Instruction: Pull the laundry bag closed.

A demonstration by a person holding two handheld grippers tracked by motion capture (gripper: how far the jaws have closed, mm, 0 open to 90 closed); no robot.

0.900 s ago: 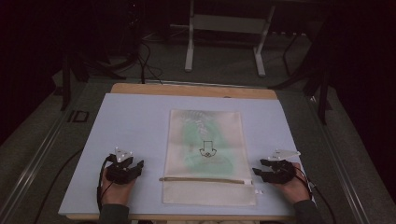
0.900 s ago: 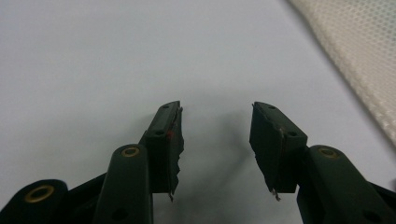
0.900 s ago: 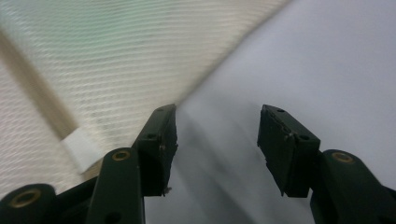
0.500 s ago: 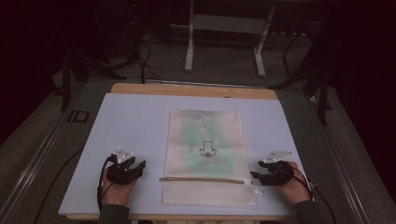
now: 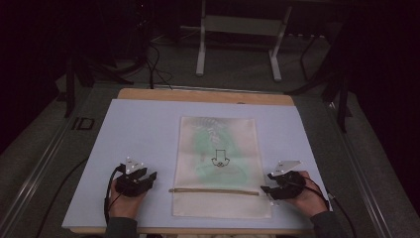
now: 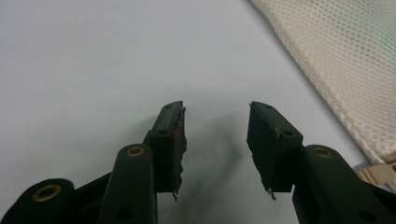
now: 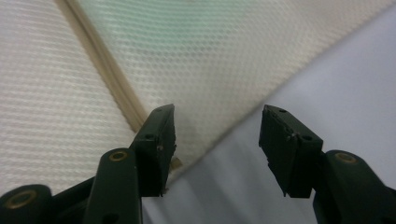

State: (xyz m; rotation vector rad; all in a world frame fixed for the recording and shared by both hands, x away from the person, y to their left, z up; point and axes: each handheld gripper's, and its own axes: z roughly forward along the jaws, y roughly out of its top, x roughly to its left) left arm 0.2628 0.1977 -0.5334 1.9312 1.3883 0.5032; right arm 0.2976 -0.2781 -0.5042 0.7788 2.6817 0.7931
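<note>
A cream mesh bag lies flat on the pale blue mat, something green showing through its weave and a tan zipper strip crossing it near the person's end. The right gripper sits at the bag's right edge by the zipper, jaws apart, nothing between them. The left gripper rests on the mat just left of the bag, jaws also apart and empty.

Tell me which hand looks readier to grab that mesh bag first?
The right, probably. The right gripper has its open jaws already straddling the edge of the mesh bag near its zipper. The left gripper, also open, sits over bare table, apart from the bag.
</note>
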